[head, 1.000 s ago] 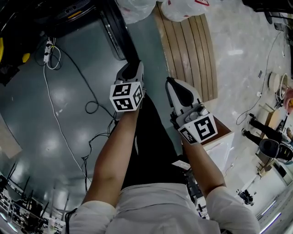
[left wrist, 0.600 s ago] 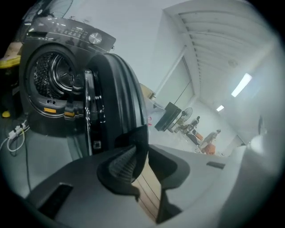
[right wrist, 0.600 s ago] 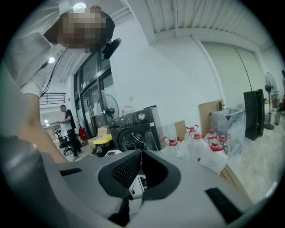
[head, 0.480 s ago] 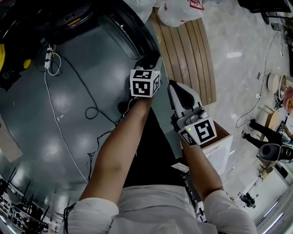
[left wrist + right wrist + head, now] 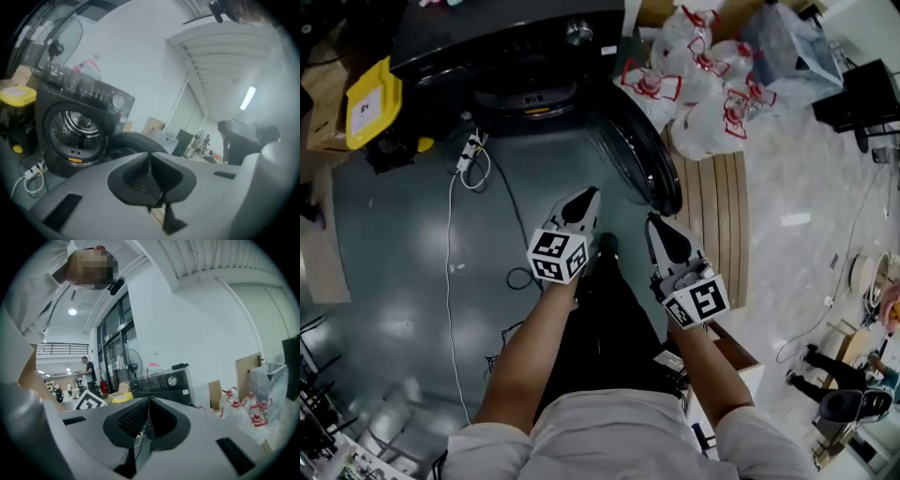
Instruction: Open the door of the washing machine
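Note:
The black washing machine point(image 5: 516, 47) stands at the top of the head view, its round drum opening point(image 5: 525, 94) uncovered. Its door point(image 5: 639, 159) is swung out to the right, edge-on. My left gripper point(image 5: 586, 197) hangs in the air short of the door, shut with nothing between its jaws. My right gripper point(image 5: 654, 225) is beside it, also shut and empty. In the left gripper view the drum point(image 5: 75, 129) and the door point(image 5: 136, 143) lie beyond the left gripper's point(image 5: 150, 157) closed tips. The right gripper view shows the machine's control panel point(image 5: 161, 380) past the right gripper point(image 5: 149, 401).
A yellow container point(image 5: 373, 101) sits left of the machine, with a power strip and cables point(image 5: 469, 155) on the grey floor. Tied plastic bags point(image 5: 703, 84) and a wooden slatted board point(image 5: 717, 216) lie right of the door. A fan point(image 5: 131, 363) stands behind.
Half a second ago the left gripper was up at the door's rim; now it has drawn back from it. Both grippers rose, and the view lifted to show the machine with its door open.

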Motion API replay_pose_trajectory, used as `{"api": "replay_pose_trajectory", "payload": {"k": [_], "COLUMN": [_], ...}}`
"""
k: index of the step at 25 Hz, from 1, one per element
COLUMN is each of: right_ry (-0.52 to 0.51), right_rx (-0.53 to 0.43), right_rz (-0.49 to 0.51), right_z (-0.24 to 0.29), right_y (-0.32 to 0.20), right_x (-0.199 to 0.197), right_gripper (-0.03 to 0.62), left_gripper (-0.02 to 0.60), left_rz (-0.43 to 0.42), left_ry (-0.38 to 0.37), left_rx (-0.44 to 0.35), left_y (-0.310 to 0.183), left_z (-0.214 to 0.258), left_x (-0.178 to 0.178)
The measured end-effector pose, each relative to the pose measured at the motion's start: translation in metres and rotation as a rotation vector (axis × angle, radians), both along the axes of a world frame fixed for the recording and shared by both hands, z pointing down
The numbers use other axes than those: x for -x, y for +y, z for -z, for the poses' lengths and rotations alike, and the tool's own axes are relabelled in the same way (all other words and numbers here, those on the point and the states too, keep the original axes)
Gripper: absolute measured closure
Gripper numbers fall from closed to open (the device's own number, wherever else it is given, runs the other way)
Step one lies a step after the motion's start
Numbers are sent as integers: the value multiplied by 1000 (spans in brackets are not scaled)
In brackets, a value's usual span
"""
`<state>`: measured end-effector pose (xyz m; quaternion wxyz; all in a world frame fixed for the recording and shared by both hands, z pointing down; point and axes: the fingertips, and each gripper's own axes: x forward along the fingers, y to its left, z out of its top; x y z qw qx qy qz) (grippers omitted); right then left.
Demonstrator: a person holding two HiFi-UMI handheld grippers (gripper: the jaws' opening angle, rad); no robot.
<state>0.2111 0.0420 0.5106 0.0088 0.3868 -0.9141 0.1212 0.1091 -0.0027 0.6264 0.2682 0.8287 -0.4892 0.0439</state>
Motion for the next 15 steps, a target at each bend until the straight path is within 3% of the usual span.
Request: {"api": "replay_pose_trajectory", "payload": {"k": [4, 8, 11, 15], "right_ry": [7, 29, -1, -45], "right_rx": [-61, -145, -194, -264], "right_rz": [64, 118, 155, 211], "right_z": [57, 117, 163, 212], "right_y": [-18, -41, -55, -57], "right_x": [35, 58, 62, 59], "right_gripper": [560, 560, 561, 562], "left_gripper": [558, 558, 558, 558], "left_rz": [124, 178, 226, 297], "left_ry": [-69, -185, -230, -270], "left_rx": [-137, -235, -300, -366], "left_y": [7, 21, 38, 75], "left_z": [99, 186, 248, 299], "left_x": [92, 165, 200, 222]}}
